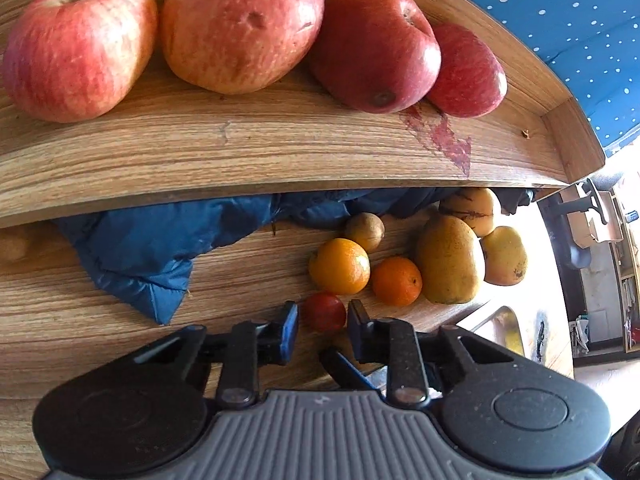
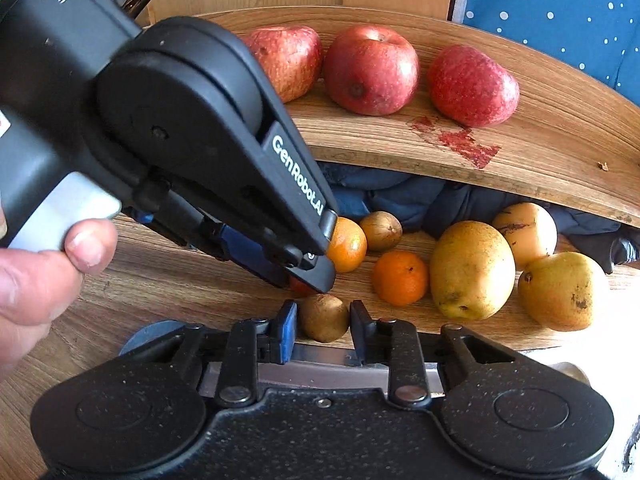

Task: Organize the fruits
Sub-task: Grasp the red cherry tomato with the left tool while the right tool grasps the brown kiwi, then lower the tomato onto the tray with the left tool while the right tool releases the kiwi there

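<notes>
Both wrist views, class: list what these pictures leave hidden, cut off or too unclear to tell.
- Small red fruit: in the right wrist view the left gripper covers nearly all of it; its kind is unclear.
- Leftmost apple: left gripper's body hides it in the right wrist view.
- Blue cloth: the shelf hides its far end.
- Room at right in the left wrist view: too small and overexposed.

Small red fruit (image 1: 325, 312) – tongs-pinched, brown fruit (image 2: 324, 317) likewise
</notes>
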Available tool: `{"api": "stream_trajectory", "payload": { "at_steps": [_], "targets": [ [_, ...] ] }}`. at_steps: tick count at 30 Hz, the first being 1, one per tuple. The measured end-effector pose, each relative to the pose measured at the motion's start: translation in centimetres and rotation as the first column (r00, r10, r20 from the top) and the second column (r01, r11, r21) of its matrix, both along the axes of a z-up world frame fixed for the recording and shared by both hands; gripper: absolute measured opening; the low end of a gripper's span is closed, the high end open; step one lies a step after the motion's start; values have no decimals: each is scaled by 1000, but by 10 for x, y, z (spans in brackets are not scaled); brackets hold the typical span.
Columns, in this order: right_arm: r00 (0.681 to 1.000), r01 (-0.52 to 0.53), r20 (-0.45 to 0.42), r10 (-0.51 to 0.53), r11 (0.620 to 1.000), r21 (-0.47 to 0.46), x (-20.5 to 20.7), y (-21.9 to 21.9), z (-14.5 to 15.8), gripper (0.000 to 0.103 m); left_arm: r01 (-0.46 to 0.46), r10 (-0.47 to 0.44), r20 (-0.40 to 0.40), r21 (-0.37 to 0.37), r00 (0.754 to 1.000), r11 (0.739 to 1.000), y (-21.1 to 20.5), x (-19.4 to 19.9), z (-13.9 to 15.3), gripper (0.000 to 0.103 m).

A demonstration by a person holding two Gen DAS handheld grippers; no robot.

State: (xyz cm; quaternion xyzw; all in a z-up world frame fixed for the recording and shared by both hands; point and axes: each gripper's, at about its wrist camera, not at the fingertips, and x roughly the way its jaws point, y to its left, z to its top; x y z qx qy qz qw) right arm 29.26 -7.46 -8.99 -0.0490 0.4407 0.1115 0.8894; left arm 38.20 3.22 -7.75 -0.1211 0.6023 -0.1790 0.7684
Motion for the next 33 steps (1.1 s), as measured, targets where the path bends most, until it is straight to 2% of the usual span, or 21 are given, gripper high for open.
{"api": "stream_trajectory", "payload": {
  "at_steps": [6, 18, 23, 33],
  "targets": [
    [1000, 6, 16, -6, 1000, -13, -6, 1, 2, 30, -15, 14, -13, -19, 1000, 1000, 6, 0, 3, 22],
    [997, 56, 45, -55, 998, -27, -25, -10, 14, 30, -2, 2, 8, 1, 1000, 1000, 2, 1, -3, 24],
    [995, 88, 58, -87, 996, -23, -35, -13, 18, 30, 26, -28, 40, 37, 999, 999, -6, -3, -1, 22],
    [975, 210, 81, -207, 977, -24, -73, -18, 31, 30, 104, -105, 97, 14, 990, 994, -9, -23, 19, 22]
  ]
}}
